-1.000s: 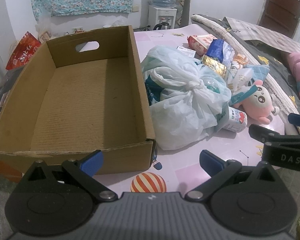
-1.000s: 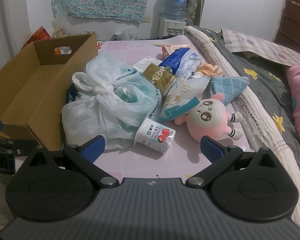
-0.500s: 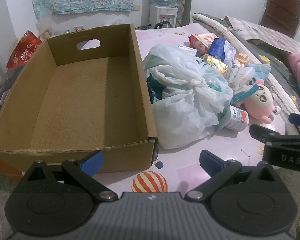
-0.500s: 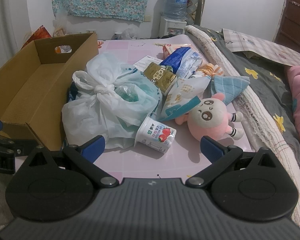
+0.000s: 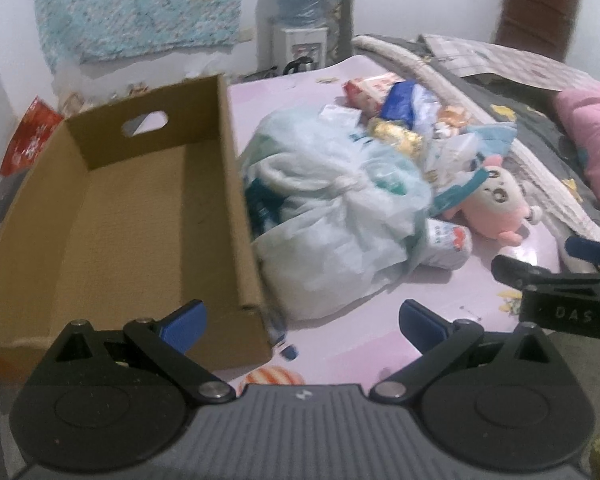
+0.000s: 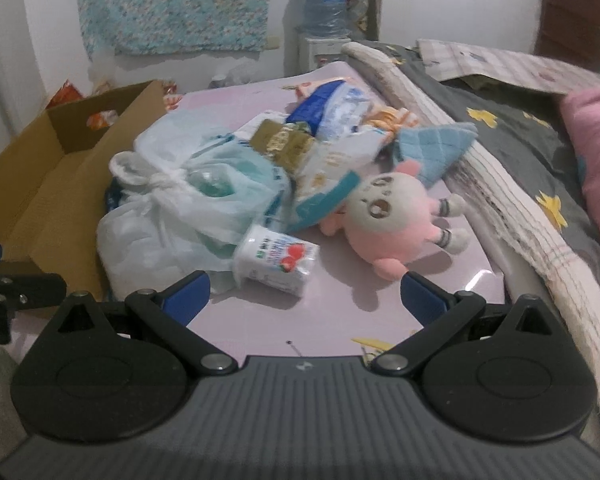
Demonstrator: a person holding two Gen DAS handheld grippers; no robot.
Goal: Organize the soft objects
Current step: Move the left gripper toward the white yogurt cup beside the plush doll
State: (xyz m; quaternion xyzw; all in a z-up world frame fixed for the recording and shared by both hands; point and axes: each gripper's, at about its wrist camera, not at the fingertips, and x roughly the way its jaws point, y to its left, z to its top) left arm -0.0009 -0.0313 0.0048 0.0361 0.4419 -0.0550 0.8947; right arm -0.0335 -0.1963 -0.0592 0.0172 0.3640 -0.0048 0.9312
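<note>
An empty cardboard box stands on the pink table, also at the left of the right wrist view. Beside it lies a tied white plastic bag, a pink plush toy, a blue cloth, a yoghurt cup and several snack packets. My left gripper is open and empty, near the box's front corner. My right gripper is open and empty, just in front of the cup and plush.
A bed with a grey quilt and a pink pillow borders the table on the right. A water dispenser stands at the back wall. The right gripper shows at the right edge of the left wrist view.
Both grippers have moved forward toward the pile; the right one has come closer to the cup and the plush toy. Both stay open.
</note>
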